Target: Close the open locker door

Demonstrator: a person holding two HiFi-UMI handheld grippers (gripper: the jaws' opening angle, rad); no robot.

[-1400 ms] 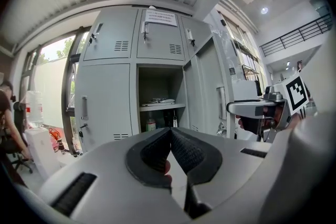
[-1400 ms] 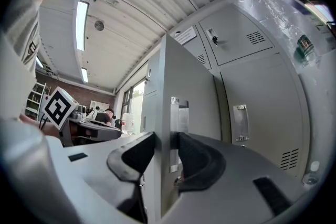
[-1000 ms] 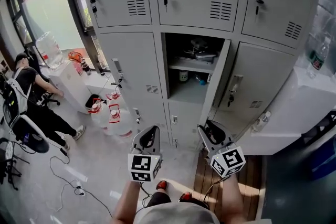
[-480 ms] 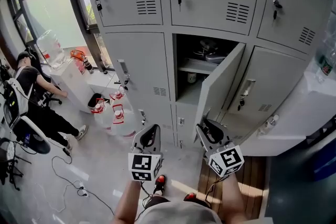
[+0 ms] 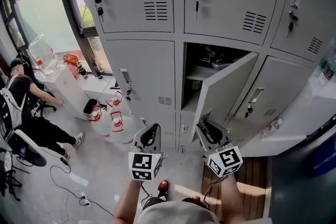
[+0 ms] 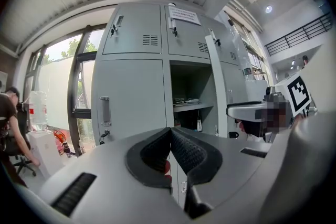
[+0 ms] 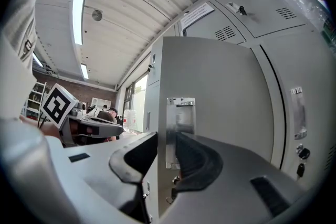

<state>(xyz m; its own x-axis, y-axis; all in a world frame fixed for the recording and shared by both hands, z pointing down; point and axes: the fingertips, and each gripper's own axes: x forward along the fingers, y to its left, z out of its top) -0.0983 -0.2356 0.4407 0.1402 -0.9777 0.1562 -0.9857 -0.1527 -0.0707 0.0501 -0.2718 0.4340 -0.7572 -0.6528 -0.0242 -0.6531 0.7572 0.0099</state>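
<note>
The grey locker door of the middle compartment stands about half open, hinged on its right side. My right gripper is at the door's lower free edge. Its jaws have just been closing, with the door edge between them. In the right gripper view the door and its silver handle plate sit between the pads of the right gripper, which press on it. My left gripper hangs to the left, before the shut lockers. In the left gripper view the left gripper is shut on nothing, facing the open compartment.
Large water bottles stand on the floor at the lockers' left foot. A seated person is at the far left by the window. A white cabinet stands at the right. Cables lie on the floor.
The door has swung from nearly square to the lockers to about half shut. Both grippers and my view have moved closer to the lockers.
</note>
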